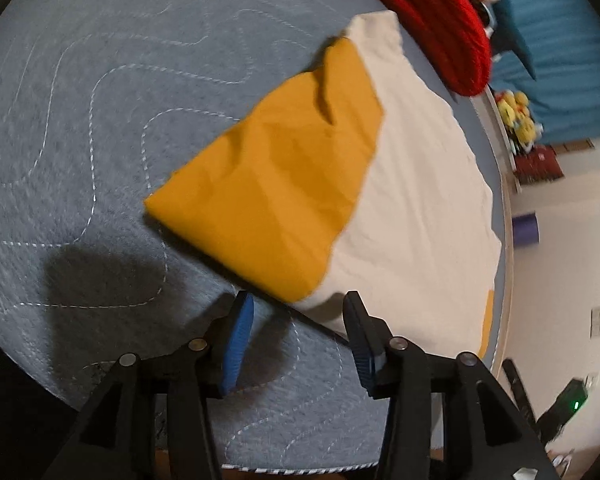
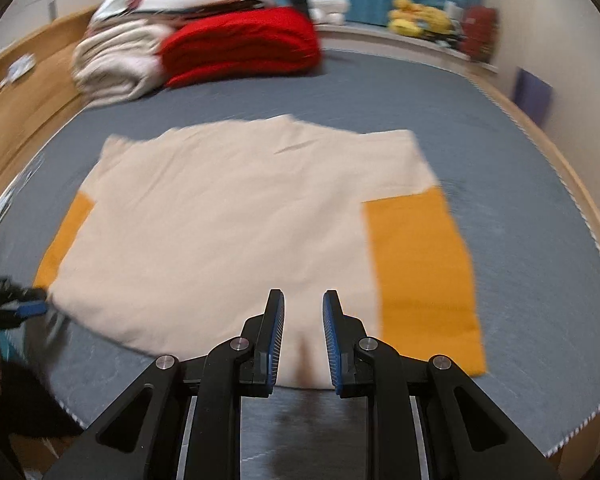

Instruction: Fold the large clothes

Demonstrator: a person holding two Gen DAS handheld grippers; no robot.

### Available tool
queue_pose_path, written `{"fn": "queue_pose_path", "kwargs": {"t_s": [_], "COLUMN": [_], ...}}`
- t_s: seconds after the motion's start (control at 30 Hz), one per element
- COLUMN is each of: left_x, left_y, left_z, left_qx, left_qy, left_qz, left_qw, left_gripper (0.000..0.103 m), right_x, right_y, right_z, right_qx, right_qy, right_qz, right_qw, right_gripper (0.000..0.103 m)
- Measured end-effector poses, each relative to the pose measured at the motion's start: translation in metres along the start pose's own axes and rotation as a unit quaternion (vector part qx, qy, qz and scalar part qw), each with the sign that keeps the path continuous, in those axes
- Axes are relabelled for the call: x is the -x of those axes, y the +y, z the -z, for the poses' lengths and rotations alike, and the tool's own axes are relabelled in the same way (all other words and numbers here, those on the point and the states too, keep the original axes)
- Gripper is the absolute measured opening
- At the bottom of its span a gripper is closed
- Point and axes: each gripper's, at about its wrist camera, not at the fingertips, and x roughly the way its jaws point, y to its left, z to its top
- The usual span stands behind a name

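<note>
A large cream garment with mustard-yellow sleeves (image 2: 228, 232) lies flat on the grey quilted bed (image 2: 520, 240). In the right wrist view one yellow sleeve (image 2: 424, 272) lies along its right side and another (image 2: 66, 236) shows at the left edge. My right gripper (image 2: 303, 300) is open, above the garment's near hem, holding nothing. In the left wrist view the garment (image 1: 412, 200) lies with a yellow sleeve (image 1: 276, 192) folded over it. My left gripper (image 1: 298, 304) is open at its near corner, empty; it also shows in the right wrist view (image 2: 28, 304).
A stack of folded clothes with a red blanket (image 2: 244, 40) and cream blanket (image 2: 116, 60) sits at the bed's far end. A wooden frame (image 2: 28, 92) borders the bed. Plush toys (image 2: 416, 20) sit on a ledge by teal curtains.
</note>
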Motion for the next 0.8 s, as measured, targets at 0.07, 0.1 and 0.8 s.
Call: {"fn": "queue_pose_path", "kwargs": {"t_s": [0.07, 0.1, 0.8], "left_x": [0.0, -0.002, -0.043], "left_y": [0.006, 0.007, 0.0], "left_z": [0.0, -0.001, -0.028], "left_qx": [0.015, 0.022, 0.064], "left_qy": [-0.019, -0.022, -0.119], "left_qz": [0.002, 0.006, 0.076], "left_qw": [0.9997, 0.9995, 0.988], "left_gripper": [0.043, 0.043, 0.029], "right_x": [-0.006, -0.009, -0.061], "right_y": [0.016, 0.023, 0.079], "right_z": [0.004, 0.006, -0.004], "right_qx": [0.024, 0.035, 0.078], "right_qy": [0.006, 0.01, 0.067], "right_qz": [-0.016, -0.024, -0.077], "right_qw": [1.0, 0.999, 0.992], "right_gripper": [0.021, 0.021, 0.021]}}
